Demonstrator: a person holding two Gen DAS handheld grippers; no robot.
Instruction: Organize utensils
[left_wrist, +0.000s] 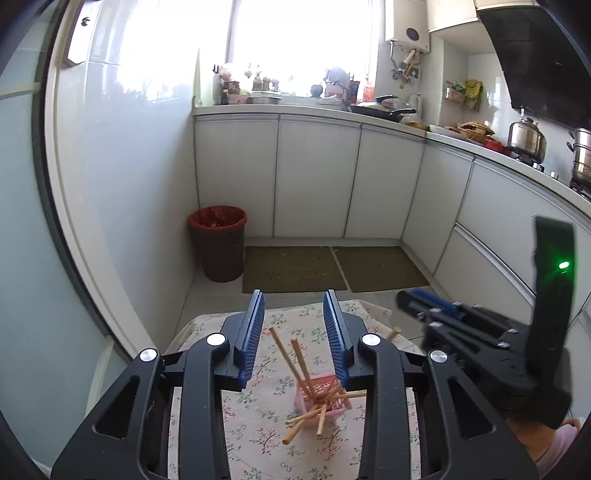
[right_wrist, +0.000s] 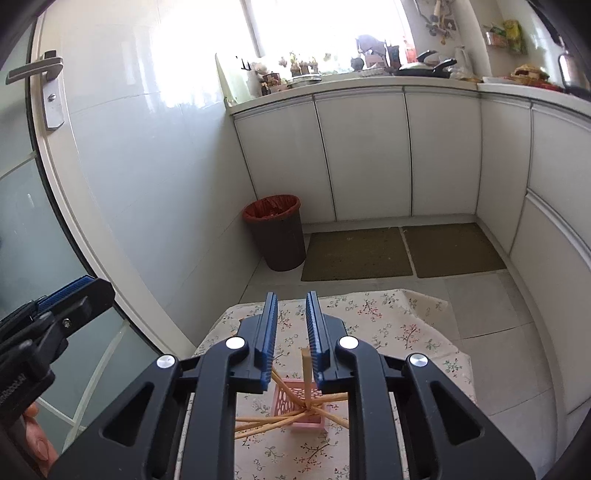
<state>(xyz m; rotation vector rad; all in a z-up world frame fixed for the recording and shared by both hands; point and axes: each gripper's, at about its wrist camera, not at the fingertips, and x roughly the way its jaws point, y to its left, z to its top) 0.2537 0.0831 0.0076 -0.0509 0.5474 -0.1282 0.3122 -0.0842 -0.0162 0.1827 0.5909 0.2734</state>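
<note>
Wooden chopsticks (right_wrist: 291, 415) splay out of a small pink lattice plastic basket (right_wrist: 301, 406) on the floral tablecloth (right_wrist: 399, 332), one stick (right_wrist: 306, 369) standing upright just beneath the right gripper (right_wrist: 291, 325), whose narrowly parted jaws hold nothing, while the left gripper (left_wrist: 293, 325), wider and empty, hangs beside.

table (right_wrist: 424, 332) | floral cloth (covers top) | pink basket (right_wrist: 286, 406) | chopsticks (right_wrist: 258, 424)
</note>
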